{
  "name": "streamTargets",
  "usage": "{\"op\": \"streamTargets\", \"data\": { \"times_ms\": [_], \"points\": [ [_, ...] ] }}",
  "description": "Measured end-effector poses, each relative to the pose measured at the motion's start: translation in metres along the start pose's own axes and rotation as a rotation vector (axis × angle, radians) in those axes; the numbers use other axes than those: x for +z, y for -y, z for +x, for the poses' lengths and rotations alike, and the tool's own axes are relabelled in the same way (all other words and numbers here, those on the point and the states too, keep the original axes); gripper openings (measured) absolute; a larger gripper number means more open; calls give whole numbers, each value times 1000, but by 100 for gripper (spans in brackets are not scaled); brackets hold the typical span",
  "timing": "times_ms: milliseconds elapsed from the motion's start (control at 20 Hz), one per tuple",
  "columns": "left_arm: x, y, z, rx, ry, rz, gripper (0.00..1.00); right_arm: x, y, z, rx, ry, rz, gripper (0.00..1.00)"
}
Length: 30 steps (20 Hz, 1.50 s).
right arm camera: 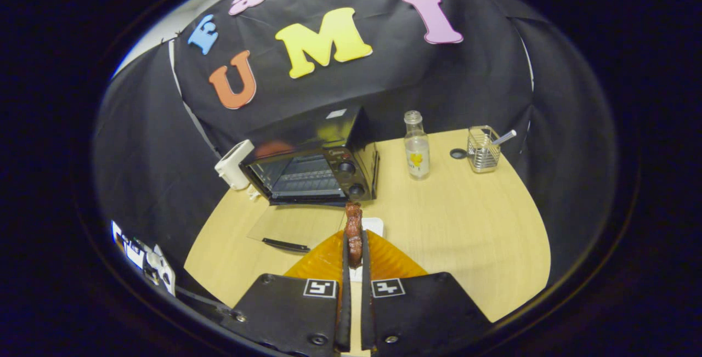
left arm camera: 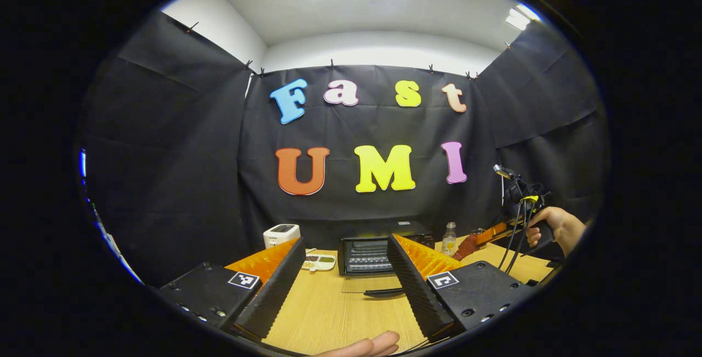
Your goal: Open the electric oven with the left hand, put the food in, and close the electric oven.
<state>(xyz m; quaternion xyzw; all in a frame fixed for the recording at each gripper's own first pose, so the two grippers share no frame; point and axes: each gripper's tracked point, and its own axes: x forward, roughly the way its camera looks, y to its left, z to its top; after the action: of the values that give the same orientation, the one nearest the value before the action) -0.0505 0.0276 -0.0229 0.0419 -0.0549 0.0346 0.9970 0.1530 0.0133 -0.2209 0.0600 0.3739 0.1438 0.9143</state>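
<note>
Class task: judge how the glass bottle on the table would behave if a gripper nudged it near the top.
The glass bottle stands tall on a narrow base, so it would probably tip. Its smooth round body looks slippery and, once down, likely rolls on the table.

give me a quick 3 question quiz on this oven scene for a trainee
1. True or false: the glass door of the black electric oven is shut.
2. Multiple choice: what is the right gripper holding? A) clear glass bottle B) reddish-brown piece of food C) wire mesh cup
3. Fill in: the left gripper has its fingers ____.

Key
1. False: the door lies folded down flat on the light wooden table.
2. B: both fingers press on the reddish-brown piece of food; the clear glass bottle and wire mesh cup stand at the back of the table.
3. Open, with nothing between them.
</note>
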Motion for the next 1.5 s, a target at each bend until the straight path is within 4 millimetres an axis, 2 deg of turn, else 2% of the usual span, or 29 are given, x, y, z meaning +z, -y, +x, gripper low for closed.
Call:
{"op": "streamTargets", "data": {
  "times_ms": [350, 400, 800, 1050, 1350, 1400, 1450, 1500],
  "points": [
    [-11, -8, 3, 1, -21, -2, 95, 2, -43, -3, -48, 100, -152, 8],
    [-12, -10, 5, 6, -22, 1, 95, 2, -52, 0, -55, 122, -176, 10],
    [-28, -26, 15, 30, -46, 6, 95, 1, -114, 19, -65, 272, -328, 8],
    [-31, -45, 33, 71, -46, -3, 95, 9, -135, 50, -29, 325, -284, 8],
    [-38, -51, 65, 79, -49, -26, 95, 22, -146, 110, 20, 323, -192, 8],
    [-42, -51, 69, 76, -54, -23, 84, 23, -147, 120, 26, 317, -179, 8],
    [-46, -51, 73, 72, -61, -20, 95, 23, -148, 131, 30, 307, -165, 8],
    [-47, -52, 77, 76, -63, -16, 95, 24, -149, 141, 30, 299, -152, 8]
  ]
}}
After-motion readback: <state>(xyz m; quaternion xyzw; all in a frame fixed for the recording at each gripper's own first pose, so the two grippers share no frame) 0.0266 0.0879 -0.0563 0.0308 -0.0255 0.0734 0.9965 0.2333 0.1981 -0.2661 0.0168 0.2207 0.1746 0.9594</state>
